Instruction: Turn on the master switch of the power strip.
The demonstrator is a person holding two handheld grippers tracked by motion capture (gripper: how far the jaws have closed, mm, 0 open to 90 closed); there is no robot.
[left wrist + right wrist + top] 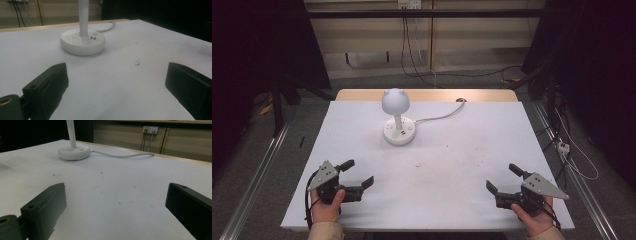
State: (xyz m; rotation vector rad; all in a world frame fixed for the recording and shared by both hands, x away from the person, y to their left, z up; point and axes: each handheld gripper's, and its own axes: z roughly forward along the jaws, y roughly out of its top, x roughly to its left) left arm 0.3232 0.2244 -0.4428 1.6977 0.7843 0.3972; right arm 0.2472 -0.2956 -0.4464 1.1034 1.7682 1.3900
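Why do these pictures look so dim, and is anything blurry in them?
High view: even, soft light on the white table, dark curtains at both sides, faint shadow under the lamp. Left gripper view: the near black jaws are soft, the lamp's base sharper, its head cut off. Right gripper view: slightly grainy, the cable clear, the jaws out of focus.

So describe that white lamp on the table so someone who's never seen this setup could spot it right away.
Start at the white table and look to its far middle, toward the wooden edge. There stands the lamp: a round white base, a thin stem and a dome-shaped head. It is the one upright thing on the table, with a white cord trailing off behind it.
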